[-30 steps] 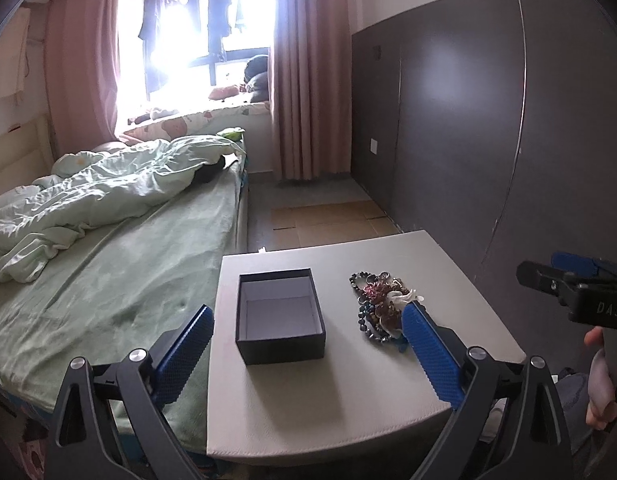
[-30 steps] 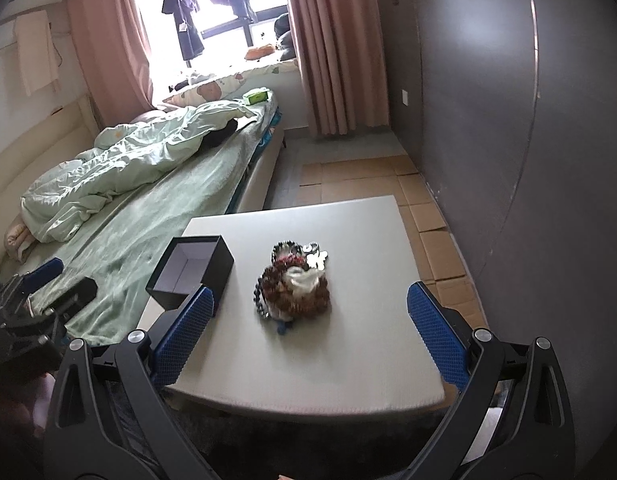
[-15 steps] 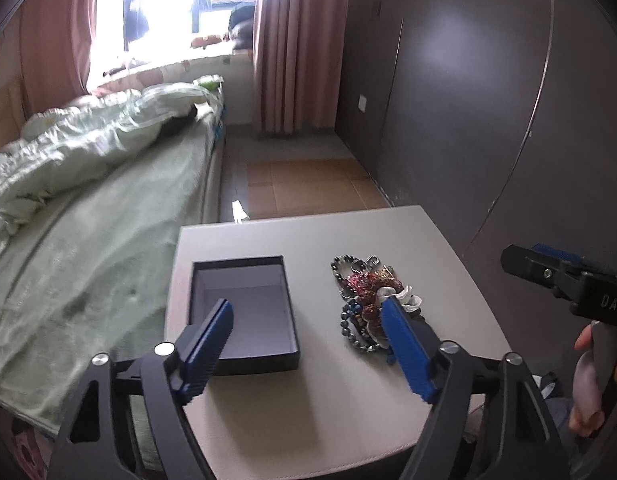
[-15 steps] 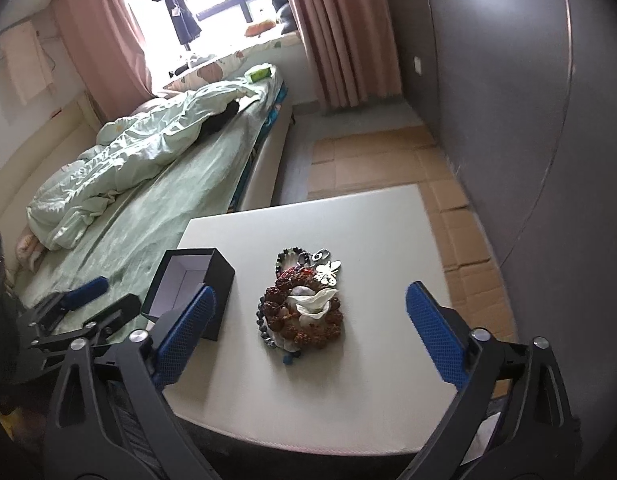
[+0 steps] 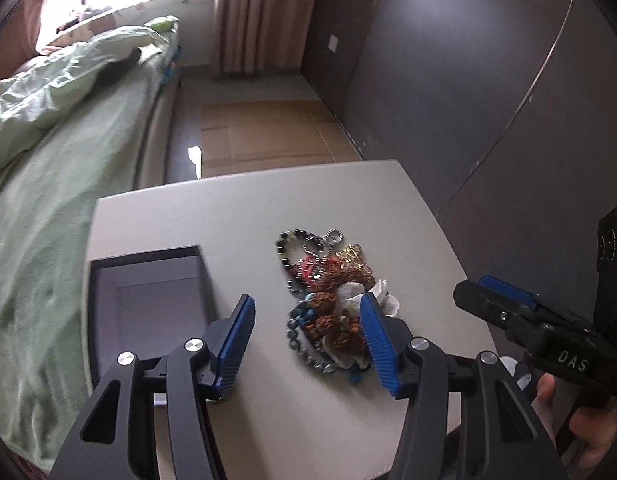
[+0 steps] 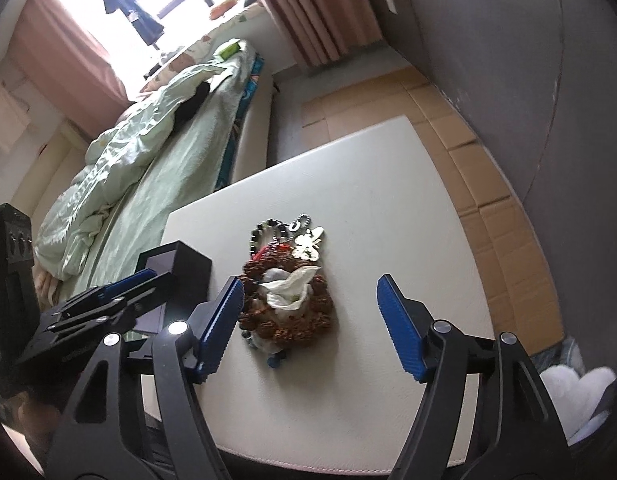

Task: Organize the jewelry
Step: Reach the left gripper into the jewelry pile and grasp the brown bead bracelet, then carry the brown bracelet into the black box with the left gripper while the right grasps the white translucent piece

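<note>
A pile of jewelry (image 5: 328, 300) lies on the white table (image 5: 268, 208): bead bracelets, brown beads, a gold piece and a white flower piece. It also shows in the right wrist view (image 6: 286, 292). An open black box (image 5: 148, 304) with a grey inside stands left of the pile; its corner shows in the right wrist view (image 6: 188, 264). My left gripper (image 5: 308, 344) is open and empty, low over the table's near side, its right finger in front of the pile. My right gripper (image 6: 310, 328) is open and empty, just short of the pile.
A bed with green bedding (image 5: 48, 160) runs along the table's left side. A dark wardrobe wall (image 5: 468, 80) stands at the right. Cardboard sheets (image 6: 488, 200) cover the floor beyond the table. The right gripper shows in the left wrist view (image 5: 528, 320).
Both grippers have moved forward and down toward the table. The pile and the box now look larger and closer. Both stay open.
</note>
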### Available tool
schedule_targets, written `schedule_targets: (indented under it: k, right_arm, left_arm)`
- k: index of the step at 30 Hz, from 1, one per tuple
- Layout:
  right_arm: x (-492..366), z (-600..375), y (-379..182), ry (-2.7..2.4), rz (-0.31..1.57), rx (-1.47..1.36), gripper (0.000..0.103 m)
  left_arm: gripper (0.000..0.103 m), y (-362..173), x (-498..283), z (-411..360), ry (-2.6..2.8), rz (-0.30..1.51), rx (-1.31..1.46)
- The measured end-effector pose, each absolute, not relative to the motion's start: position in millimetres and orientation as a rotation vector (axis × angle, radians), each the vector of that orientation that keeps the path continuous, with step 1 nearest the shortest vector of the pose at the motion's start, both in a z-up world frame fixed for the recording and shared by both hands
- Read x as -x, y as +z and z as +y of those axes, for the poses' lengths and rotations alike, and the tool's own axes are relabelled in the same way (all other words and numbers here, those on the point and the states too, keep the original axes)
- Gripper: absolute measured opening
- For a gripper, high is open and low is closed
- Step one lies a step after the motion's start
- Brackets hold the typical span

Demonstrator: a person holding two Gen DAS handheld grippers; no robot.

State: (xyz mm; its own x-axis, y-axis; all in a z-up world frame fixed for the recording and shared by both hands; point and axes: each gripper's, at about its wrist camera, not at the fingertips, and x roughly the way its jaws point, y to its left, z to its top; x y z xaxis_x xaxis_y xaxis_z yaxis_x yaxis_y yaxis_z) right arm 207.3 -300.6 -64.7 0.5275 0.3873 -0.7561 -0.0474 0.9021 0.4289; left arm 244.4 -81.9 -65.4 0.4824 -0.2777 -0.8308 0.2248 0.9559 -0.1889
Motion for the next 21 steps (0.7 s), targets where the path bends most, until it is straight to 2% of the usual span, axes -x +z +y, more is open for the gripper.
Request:
schedule_targets:
  k: [10,15,16,17,21]
  right_arm:
    - [-220,-306,-86,0.299,1.062,-0.474,0.07]
    - [-226,-310,-95,0.327,1.098,-0.53,0.07]
    - [-227,-310,-97,0.331,1.104,-0.538,0.07]
    - [-228,-309,-98,0.339,1.111,-0.548,0.07]
    - [-229,-307,-100,0.343,1.12,-0.551,0.07]
  left_arm:
    - [0.05,-116,-274,-101,-0.323,1.144,0.078]
    - [0.031,-133,-280,-103,-0.304,1.178,0.08]
    - [0.022,-132,-280,-101,-0.298,1.172,0.083]
    - [0.018,-131,-281,-99,-0.303,1.169,0.097]
    - [0.018,-125,-281,-90,-0.338,1.164,0.162]
